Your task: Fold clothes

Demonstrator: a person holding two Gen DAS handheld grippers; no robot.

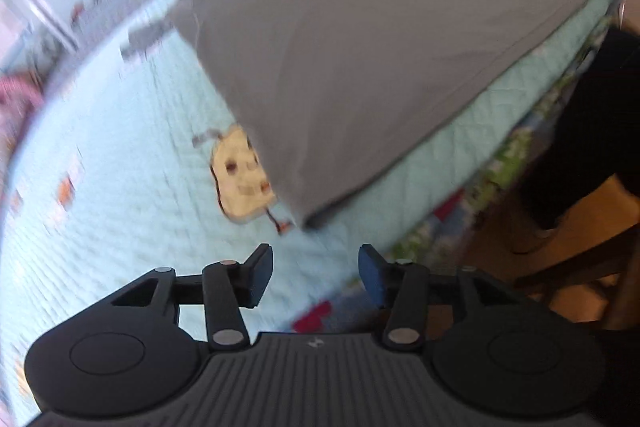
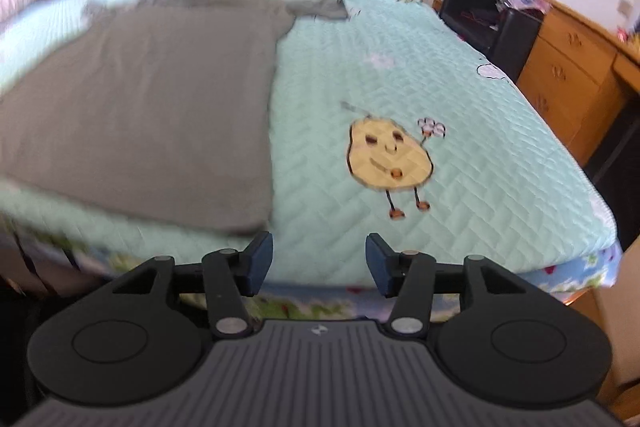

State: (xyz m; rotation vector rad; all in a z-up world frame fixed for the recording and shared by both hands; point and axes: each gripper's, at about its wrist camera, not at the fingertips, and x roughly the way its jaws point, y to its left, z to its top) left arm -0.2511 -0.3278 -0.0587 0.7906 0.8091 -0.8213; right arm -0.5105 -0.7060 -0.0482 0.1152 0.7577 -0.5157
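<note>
Your left gripper [image 1: 316,269] and right gripper [image 2: 319,261] both hang wide open, gripping nothing, near the bed's edge — the plain grey cotton T-shirt [image 2: 152,103] lies spread flat on the mint quilted bedspread [image 2: 460,155], sleeves out, ready for folding.

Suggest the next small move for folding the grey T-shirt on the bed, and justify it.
Probably lower the right gripper onto the grey T-shirt's near hem corner and pinch it. Both grippers are open and empty, the shirt lies flat on the quilt, and that corner is closest.
</note>
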